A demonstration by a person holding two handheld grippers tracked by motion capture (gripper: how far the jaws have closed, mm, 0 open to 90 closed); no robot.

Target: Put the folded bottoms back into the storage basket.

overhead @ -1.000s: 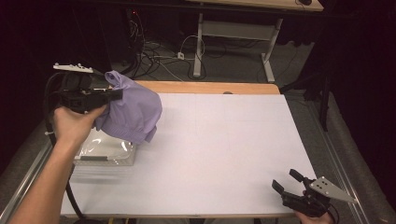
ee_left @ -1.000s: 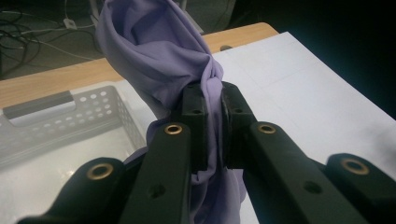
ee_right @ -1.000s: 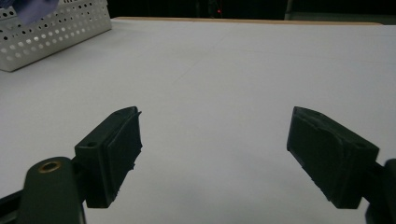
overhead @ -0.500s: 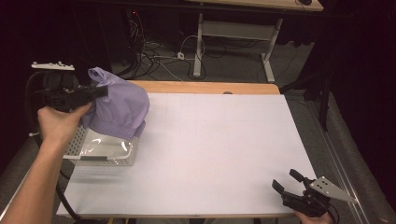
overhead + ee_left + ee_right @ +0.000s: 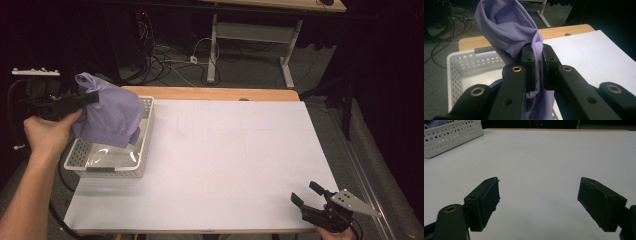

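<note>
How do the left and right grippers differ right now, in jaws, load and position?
The left gripper has its jaws clamped on the purple cloth; the right gripper has its jaws wide apart with nothing between them. The left gripper is held up over the white basket at the table's left edge; the right gripper sits low at the white table's near right corner. Both are black, two-jawed and hand-held.

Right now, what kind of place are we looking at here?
Probably a lab or workshop set up for recording. A white-covered table stands among dark curtains, loose cables trail over the grey floor, and a second desk frame stands behind.
</note>
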